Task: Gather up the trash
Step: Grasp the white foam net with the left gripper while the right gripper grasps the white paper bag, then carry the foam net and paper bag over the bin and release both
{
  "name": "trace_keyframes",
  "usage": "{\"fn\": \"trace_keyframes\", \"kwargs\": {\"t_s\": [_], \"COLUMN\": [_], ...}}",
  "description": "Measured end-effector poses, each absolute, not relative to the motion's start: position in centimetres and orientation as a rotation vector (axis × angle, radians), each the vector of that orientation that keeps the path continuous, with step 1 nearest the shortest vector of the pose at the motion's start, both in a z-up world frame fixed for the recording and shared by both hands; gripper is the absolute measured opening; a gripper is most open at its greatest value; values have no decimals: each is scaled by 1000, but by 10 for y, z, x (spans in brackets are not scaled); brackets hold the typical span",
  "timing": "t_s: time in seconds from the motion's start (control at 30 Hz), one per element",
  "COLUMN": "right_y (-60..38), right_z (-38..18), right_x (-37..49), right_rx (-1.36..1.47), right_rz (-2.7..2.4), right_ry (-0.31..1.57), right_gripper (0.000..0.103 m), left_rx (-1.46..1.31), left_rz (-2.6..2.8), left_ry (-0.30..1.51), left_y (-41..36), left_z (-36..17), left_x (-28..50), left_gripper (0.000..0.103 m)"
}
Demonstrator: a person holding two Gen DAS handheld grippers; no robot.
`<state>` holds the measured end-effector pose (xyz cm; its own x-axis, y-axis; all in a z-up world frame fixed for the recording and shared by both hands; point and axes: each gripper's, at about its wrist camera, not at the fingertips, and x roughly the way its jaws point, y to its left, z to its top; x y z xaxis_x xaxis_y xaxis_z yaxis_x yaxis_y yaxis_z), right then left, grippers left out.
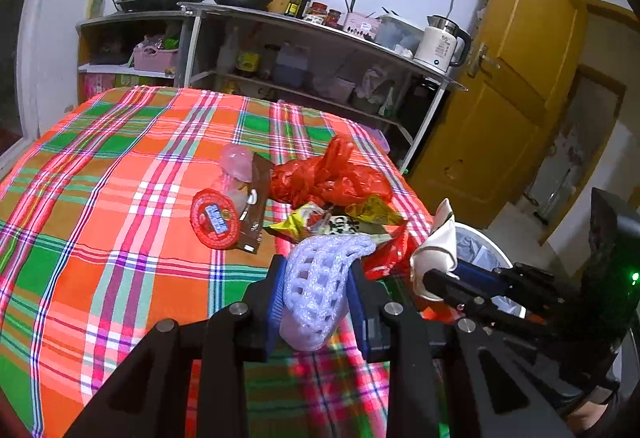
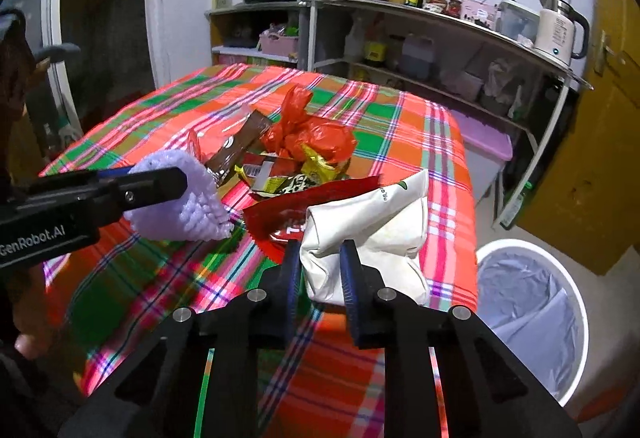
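My left gripper (image 1: 316, 278) is shut on a pale lilac foam net sleeve (image 1: 316, 290), held above the plaid table; the sleeve also shows in the right wrist view (image 2: 188, 201). My right gripper (image 2: 320, 258) is shut on a white paper packet (image 2: 372, 238), held near the table's right edge; the packet also shows in the left wrist view (image 1: 436, 250). A trash pile lies on the table: red plastic bag (image 1: 332, 173), round red lid (image 1: 214, 217), brown wrapper (image 1: 256, 197), yellow wrappers (image 1: 300, 222), a red wrapper (image 2: 304, 205). A white bin (image 2: 532, 314) with a liner stands on the floor at the right.
The table has an orange and green plaid cloth (image 1: 120, 197). Behind it is a metal shelf counter (image 1: 320, 33) with pots, bottles and a white kettle (image 1: 440, 45). A yellow door (image 1: 512, 77) is at the right. A purple-lidded box (image 2: 488, 141) sits beside the table.
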<state>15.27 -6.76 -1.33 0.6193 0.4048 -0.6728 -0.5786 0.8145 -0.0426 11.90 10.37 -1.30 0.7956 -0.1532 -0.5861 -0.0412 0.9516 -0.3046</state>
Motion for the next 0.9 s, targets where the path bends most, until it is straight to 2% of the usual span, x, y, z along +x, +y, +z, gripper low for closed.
{"fn": "trace_keyframes", "kwargs": {"t_s": [0.9], "right_y": [-186], "right_z": [19], "right_x": [118], "right_rx": [-71], "right_rz": [433], "right_ry": [656], "right_gripper": [21], "left_rx": [-183], "left_rz": [-271], "left_ry": [650], "left_y": [-15], "left_z": [15], "left_x": [104], "left_gripper": [29]}}
